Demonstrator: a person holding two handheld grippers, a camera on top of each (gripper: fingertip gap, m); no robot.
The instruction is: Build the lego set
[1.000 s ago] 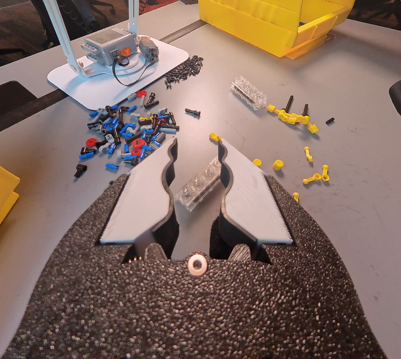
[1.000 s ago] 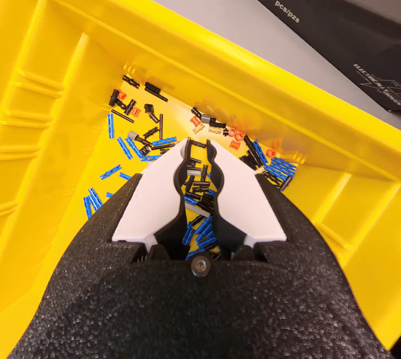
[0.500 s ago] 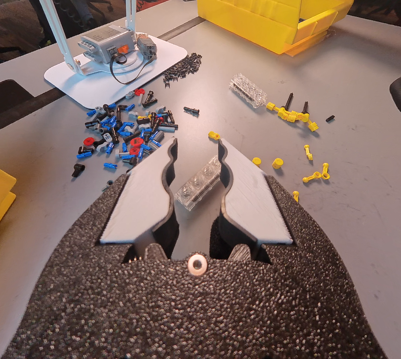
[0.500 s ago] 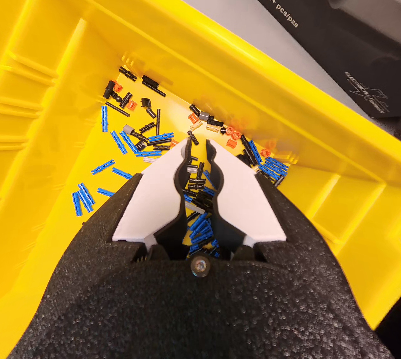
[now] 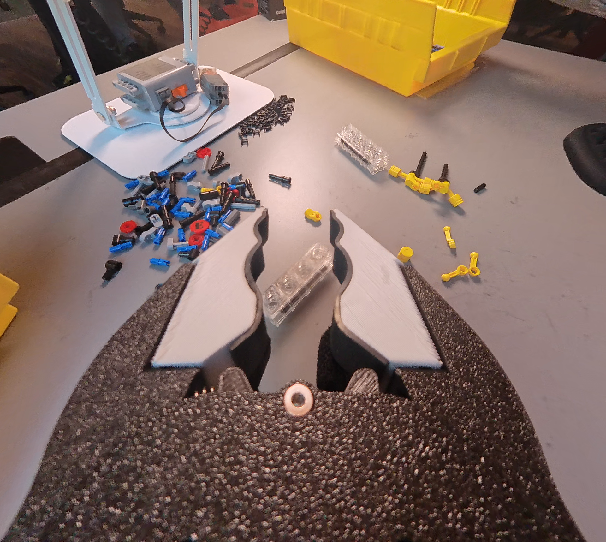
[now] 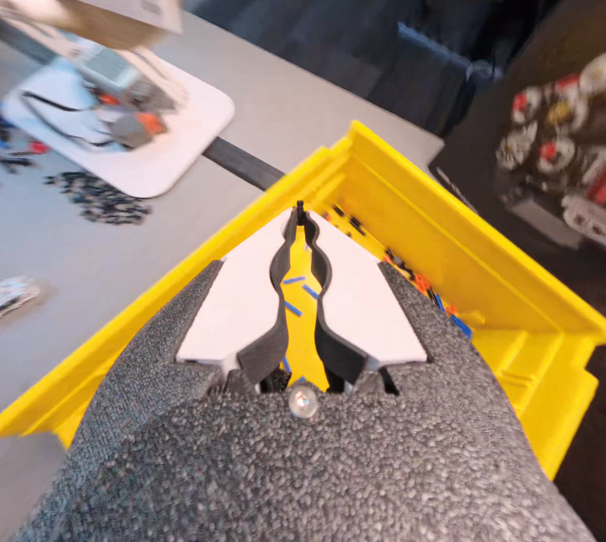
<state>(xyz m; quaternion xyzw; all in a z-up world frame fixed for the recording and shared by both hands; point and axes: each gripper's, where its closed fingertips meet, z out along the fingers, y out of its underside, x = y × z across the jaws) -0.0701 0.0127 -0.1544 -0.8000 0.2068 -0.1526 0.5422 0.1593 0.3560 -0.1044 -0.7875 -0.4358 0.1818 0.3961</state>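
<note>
My right gripper (image 6: 300,218) has come up out of the yellow bin (image 6: 436,232); a moment ago it was low over the loose pins, and now its tips are pinched nearly together on a small black pin (image 6: 299,210), held upright above the bin's corner so it clears the wall. The remaining blue and black pins (image 6: 436,301) lie against the bin's far side. My left gripper (image 5: 298,220) has barely shifted: it hangs wide open, gripping nothing, its fingers either side of a clear studded brick (image 5: 298,283) lying on the grey table (image 5: 492,346).
</note>
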